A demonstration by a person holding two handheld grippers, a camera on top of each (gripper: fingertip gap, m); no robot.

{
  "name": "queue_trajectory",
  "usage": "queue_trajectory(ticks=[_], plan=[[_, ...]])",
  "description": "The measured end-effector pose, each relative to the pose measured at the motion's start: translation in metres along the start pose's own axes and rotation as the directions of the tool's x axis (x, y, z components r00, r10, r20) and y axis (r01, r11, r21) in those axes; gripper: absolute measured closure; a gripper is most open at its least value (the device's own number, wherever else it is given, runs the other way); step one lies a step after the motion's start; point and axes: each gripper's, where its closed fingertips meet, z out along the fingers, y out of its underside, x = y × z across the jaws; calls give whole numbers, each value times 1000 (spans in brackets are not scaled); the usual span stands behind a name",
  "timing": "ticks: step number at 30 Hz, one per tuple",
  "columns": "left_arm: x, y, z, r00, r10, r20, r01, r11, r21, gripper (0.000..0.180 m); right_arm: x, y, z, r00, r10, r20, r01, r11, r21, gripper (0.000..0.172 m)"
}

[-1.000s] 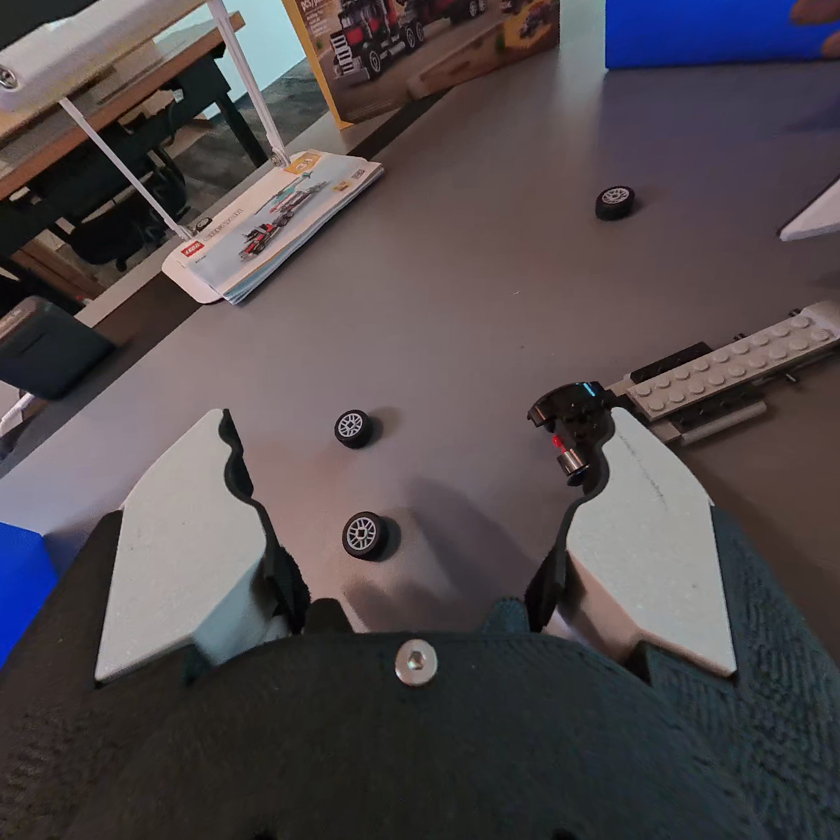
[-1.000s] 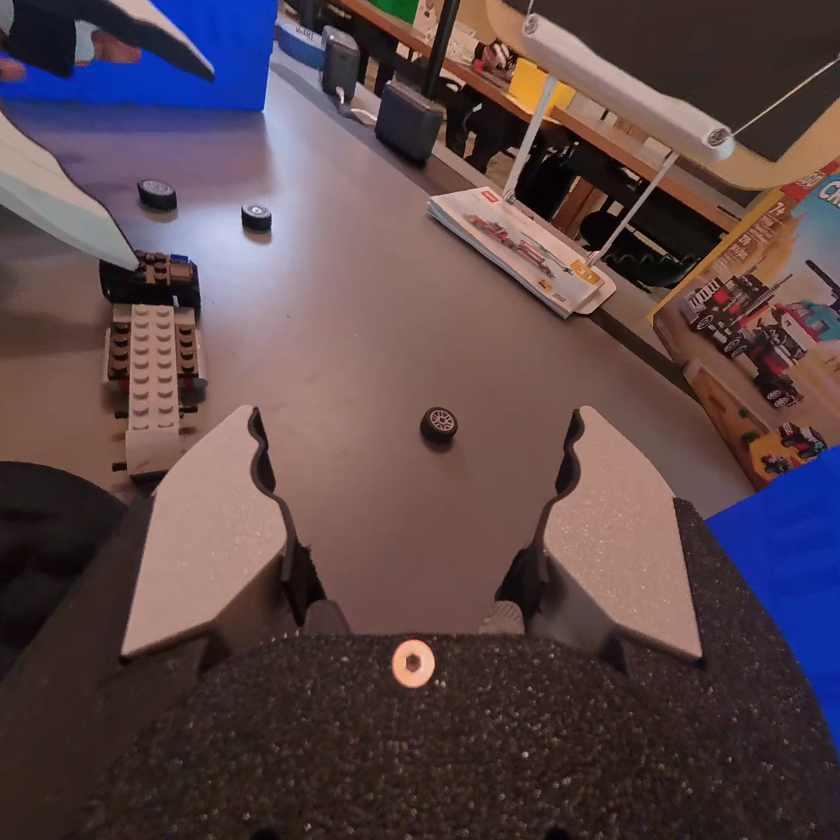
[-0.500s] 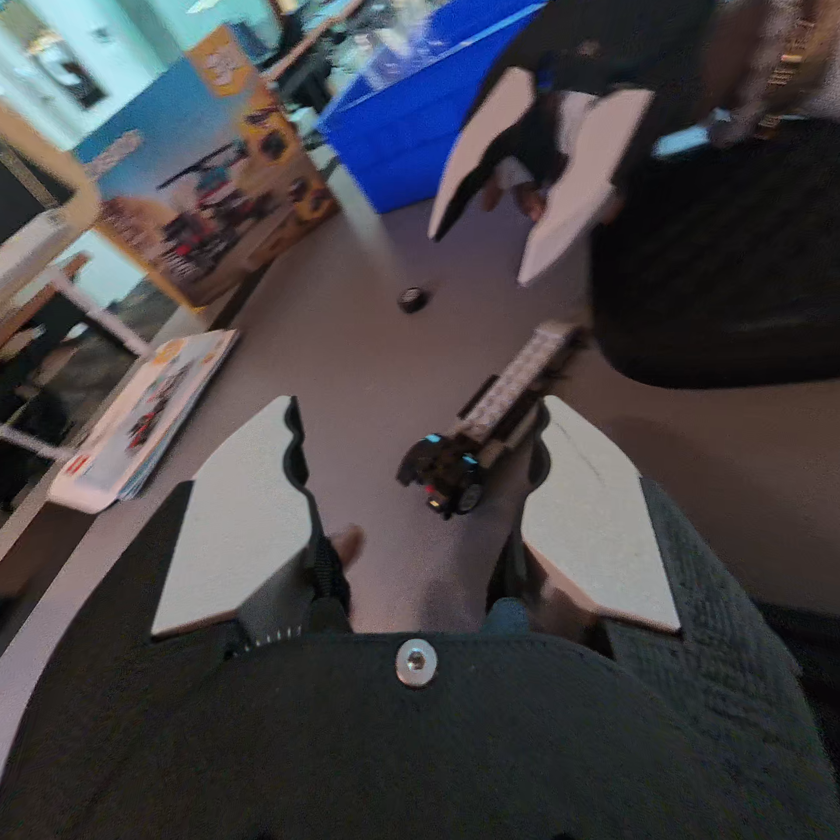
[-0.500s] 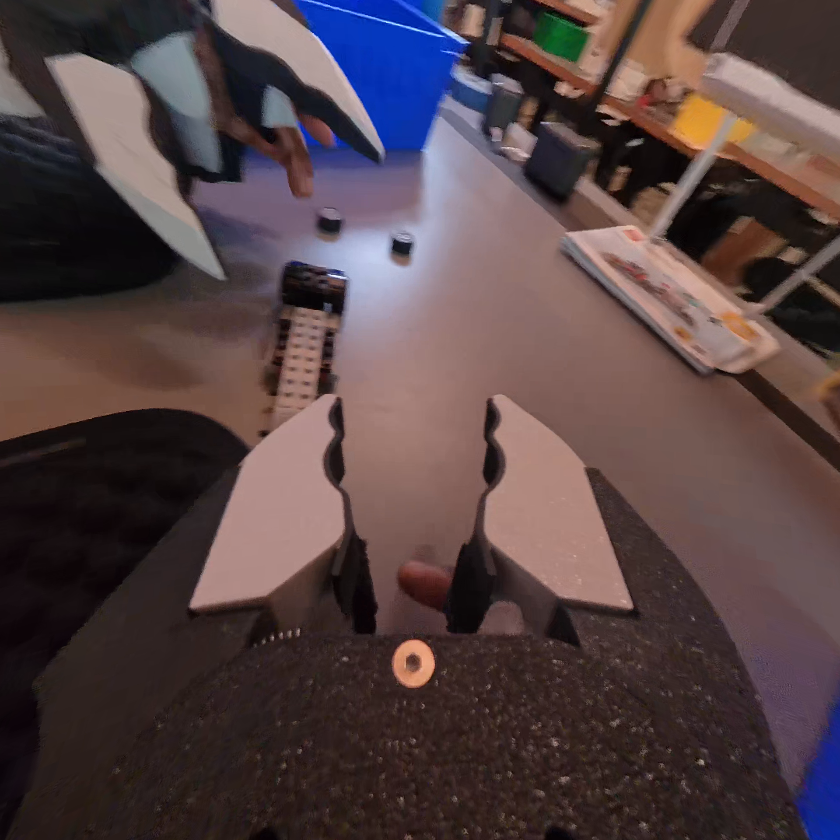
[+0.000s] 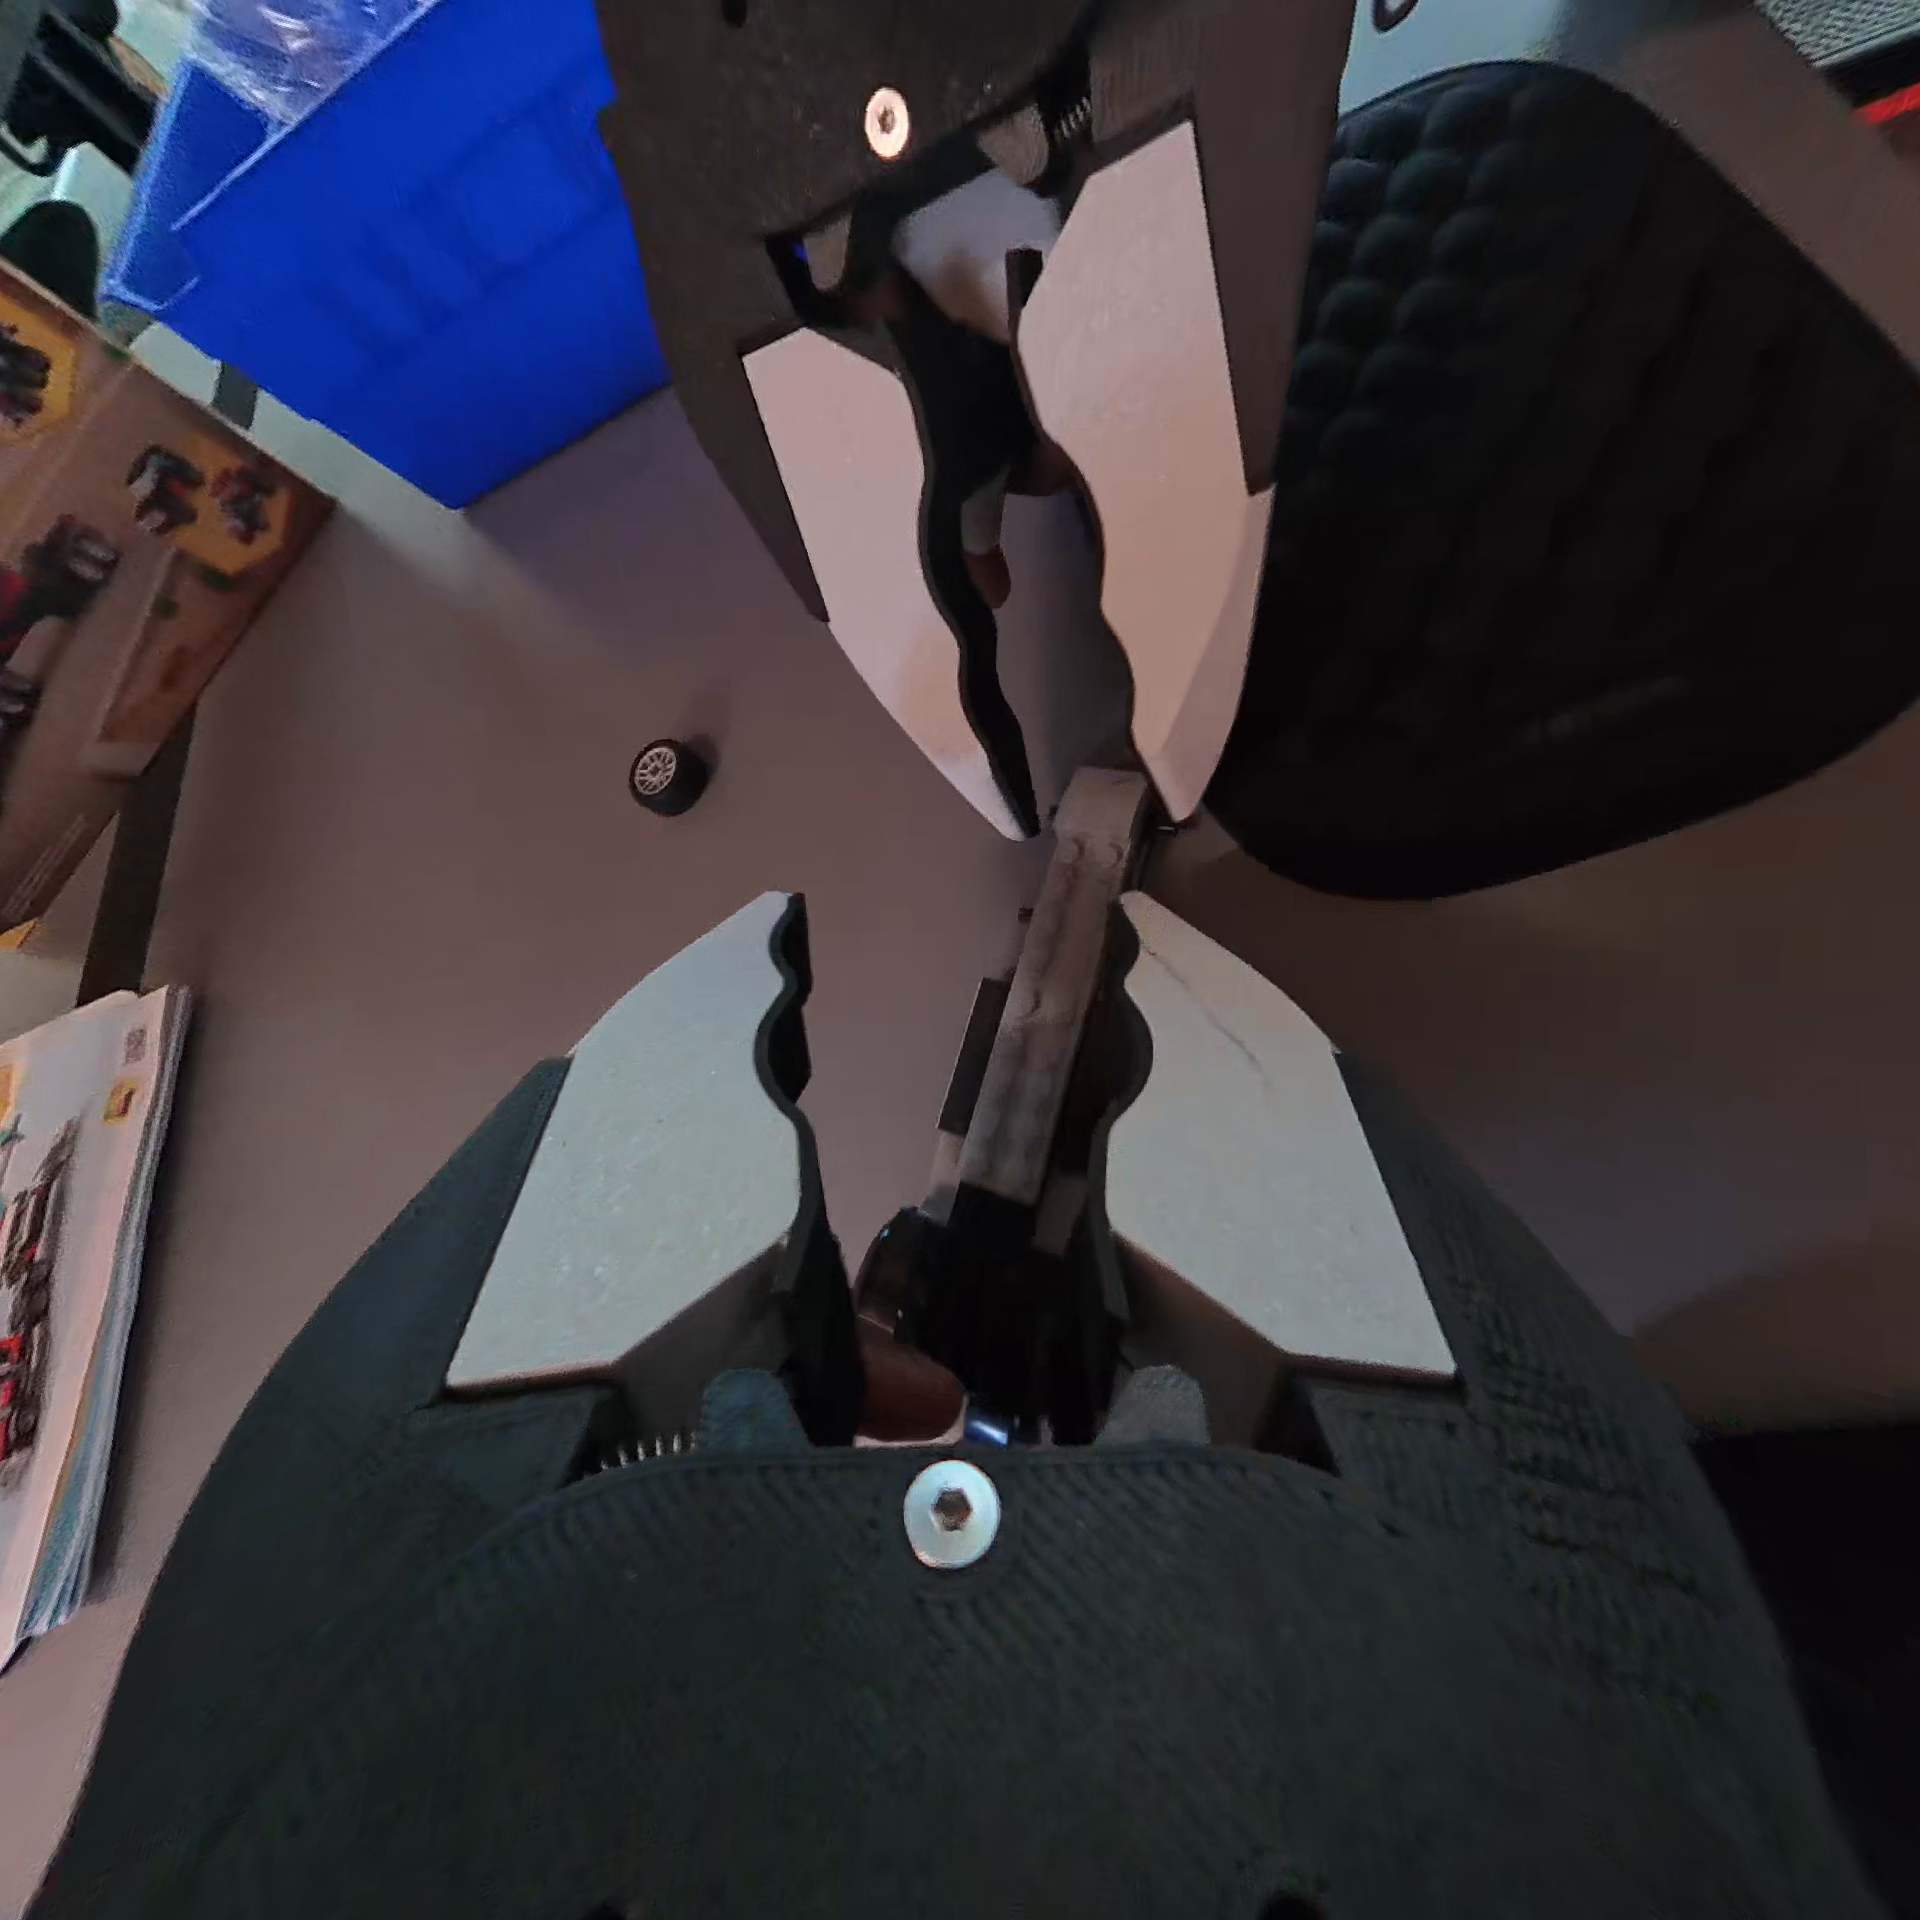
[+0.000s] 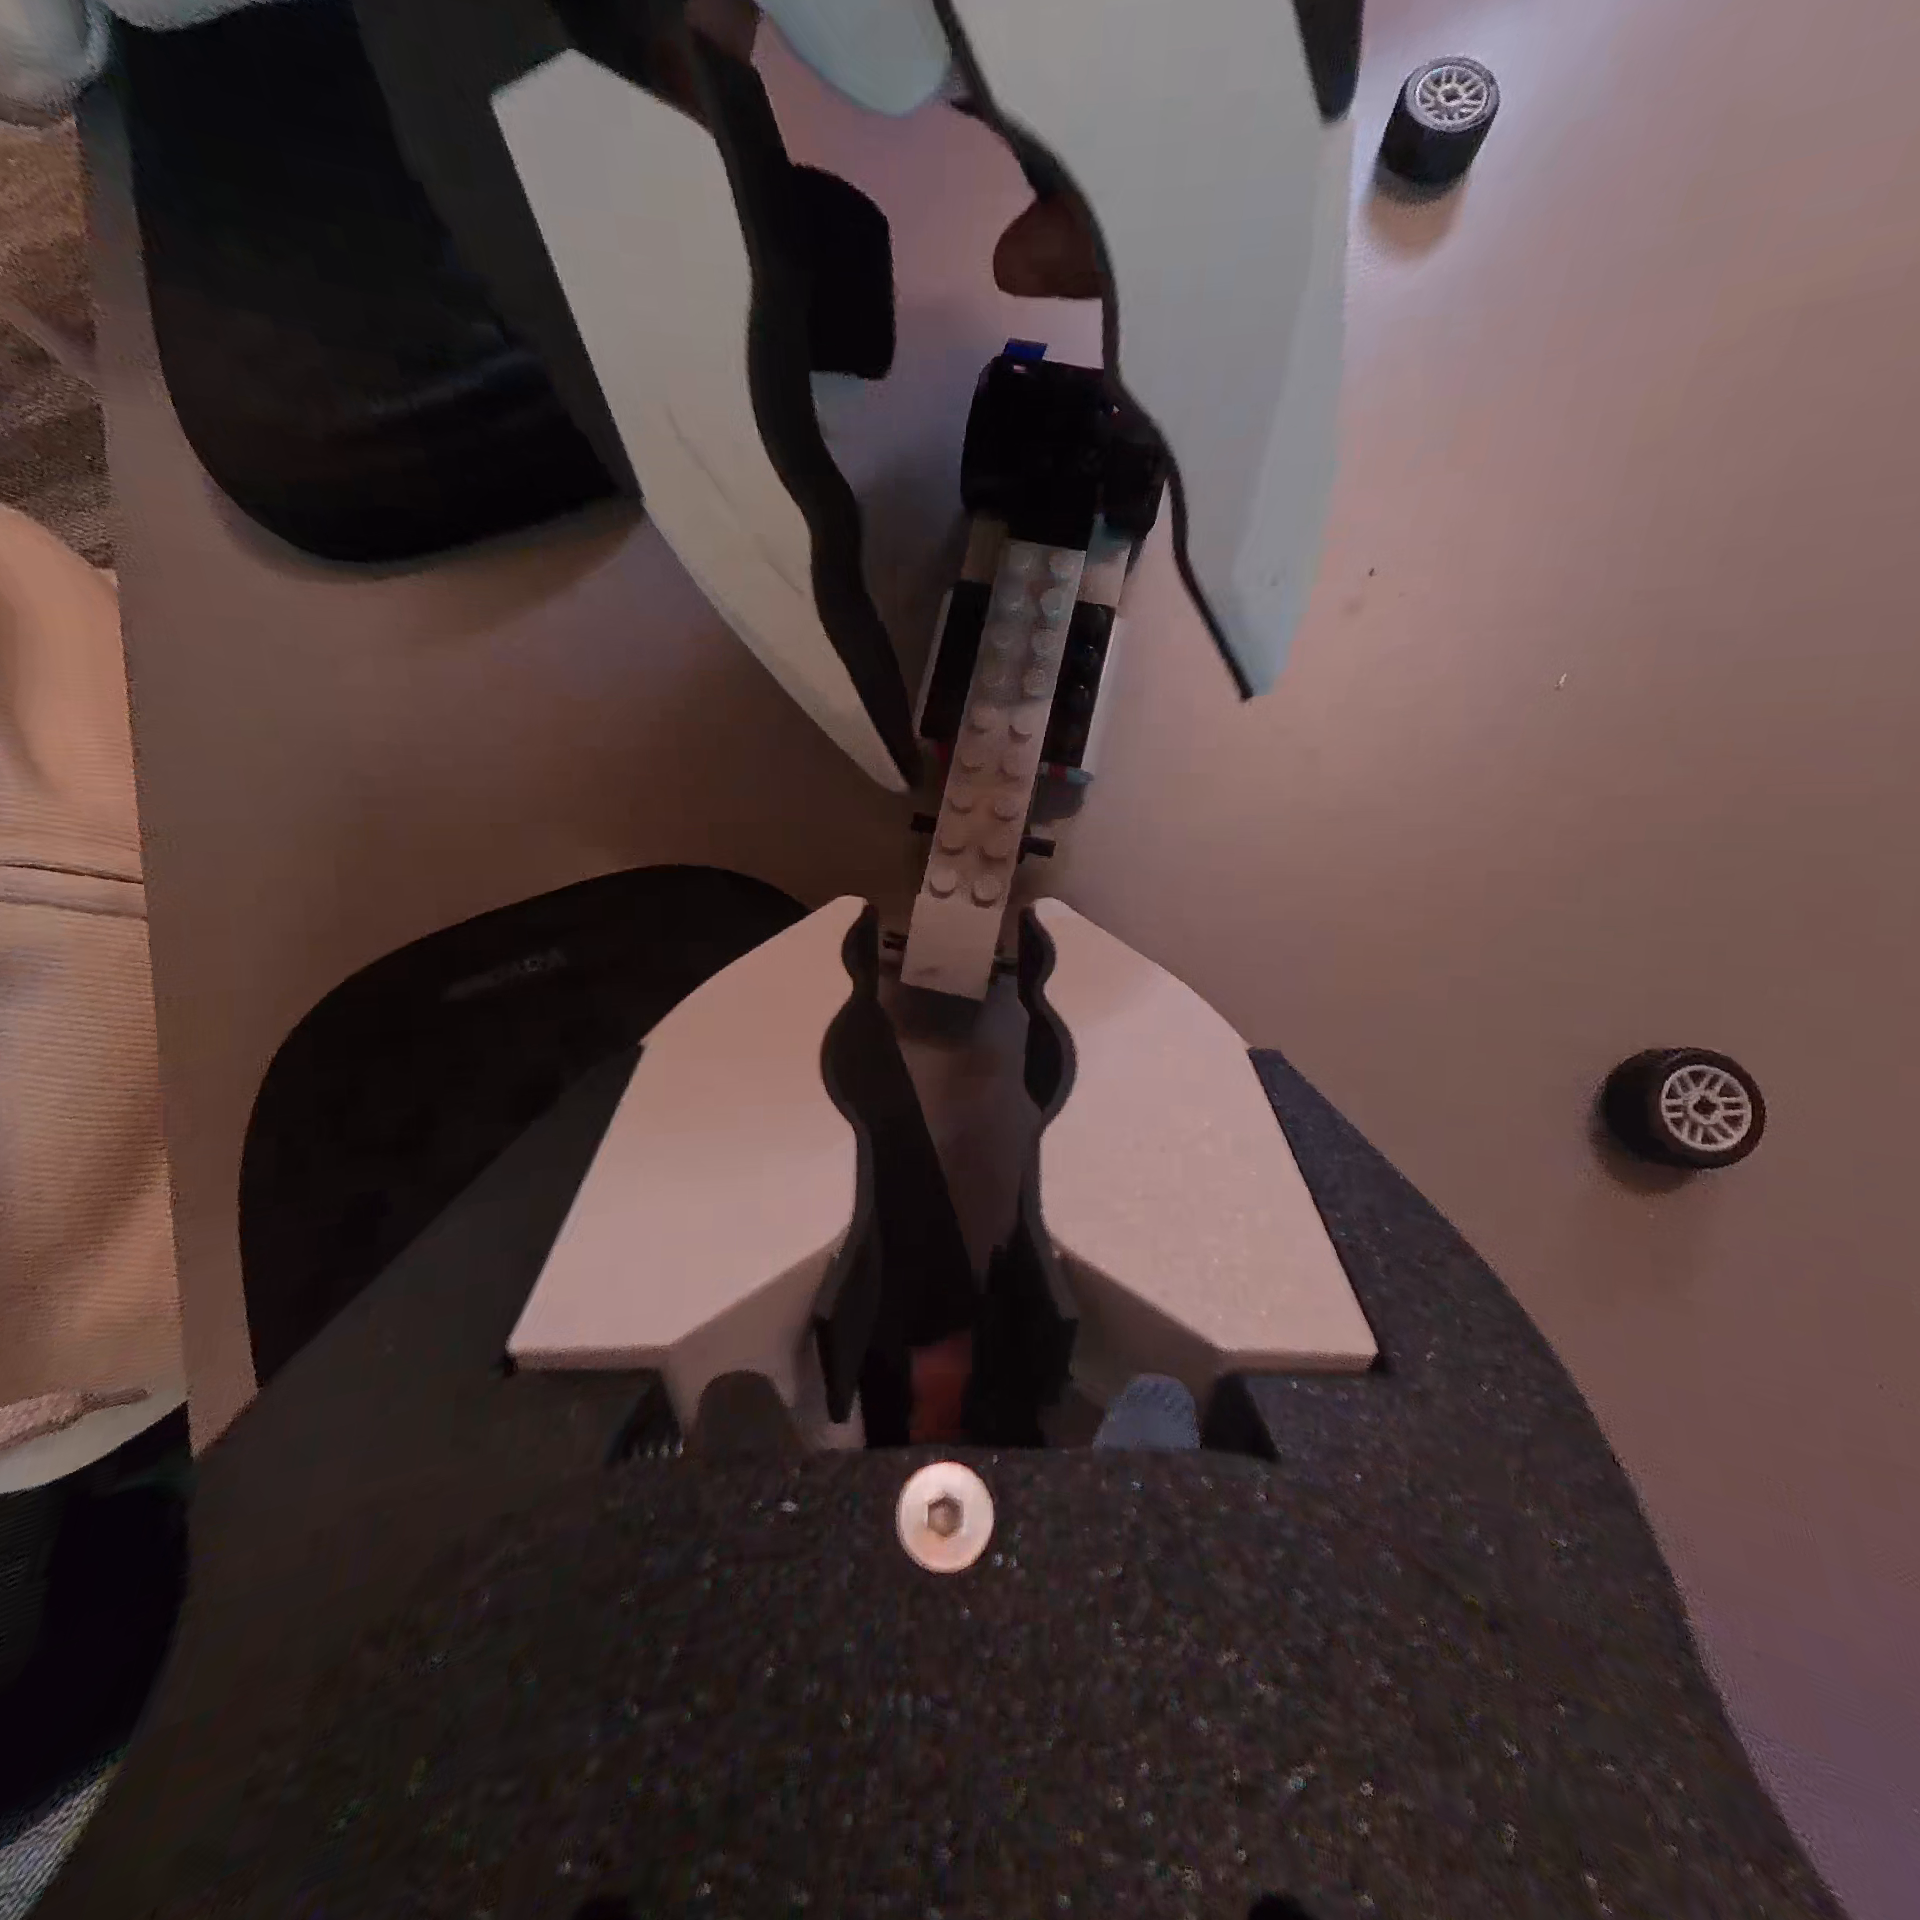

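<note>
Wheels point(image 6: 1683, 1107) – two – beside one brick chassis point(image 6: 987, 790)

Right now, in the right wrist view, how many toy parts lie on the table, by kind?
Loose wheels: 2
Brick chassis: 1
Total: 3

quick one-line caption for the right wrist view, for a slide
Two handheld grippers meet over a grey and black brick chassis on a grey table, with two loose wheels nearby.
</note>
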Motion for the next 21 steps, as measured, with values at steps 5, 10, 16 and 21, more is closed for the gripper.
queue_trajectory(ticks=[5, 10, 16, 21], plan=[[19, 6, 11, 994, -29, -108, 28, 1000, -12, 169, 2, 3, 4, 998, -17, -68, 17, 1000, 7, 155], [24, 7, 12, 990, -67, -124, 72, 997, 33, 180, 4, 2, 4, 993, -57, -106, 59, 998, 17, 155], [24, 6, 12, 980, -141, -141, 145, 989, 25, 180, 11, 0, 2, 817, -444, -368, 425, 895, -137, 155], [24, 7, 12, 977, -156, -144, 160, 987, 22, 180, 11, -1, 1, 727, -544, -419, 531, 832, -158, 155]])
